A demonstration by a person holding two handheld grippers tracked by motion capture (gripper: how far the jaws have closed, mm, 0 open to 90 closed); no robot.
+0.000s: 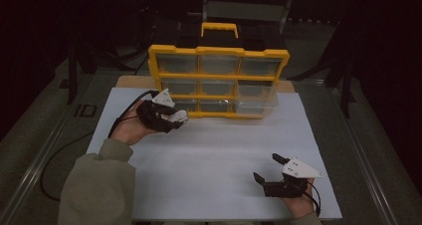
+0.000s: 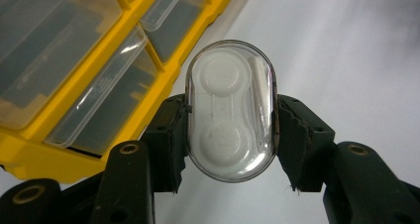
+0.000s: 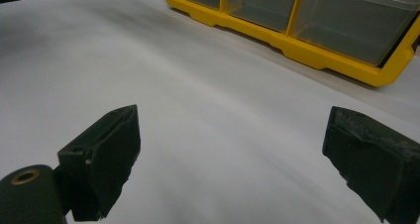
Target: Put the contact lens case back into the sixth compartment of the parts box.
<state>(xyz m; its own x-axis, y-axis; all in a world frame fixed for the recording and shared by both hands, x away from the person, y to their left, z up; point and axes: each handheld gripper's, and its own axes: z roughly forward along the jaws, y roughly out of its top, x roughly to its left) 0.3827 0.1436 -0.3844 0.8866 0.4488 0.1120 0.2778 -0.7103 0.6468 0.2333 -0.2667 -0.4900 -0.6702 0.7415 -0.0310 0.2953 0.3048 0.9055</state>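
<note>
Your left gripper (image 2: 230, 122) is clamped on a clear oval case (image 2: 230, 110), a white insert with two round wells showing inside. The jaws pinch its long sides at mid-length, one at 9 o'clock, one at 3 o'clock of the case.

Likely light, rigid, smooth plastic, so it could slip or twist; the mid-side hold looks balanced, keep pressure modest.

In the high view the case (image 1: 176, 116) sits just in front of the yellow drawer organizer (image 1: 219, 51), near its lower-left drawers.

Your right gripper (image 1: 272, 171) rests at 5 o'clock on the white table sheet (image 1: 224, 150), jaws wide apart, holding nothing.
</note>
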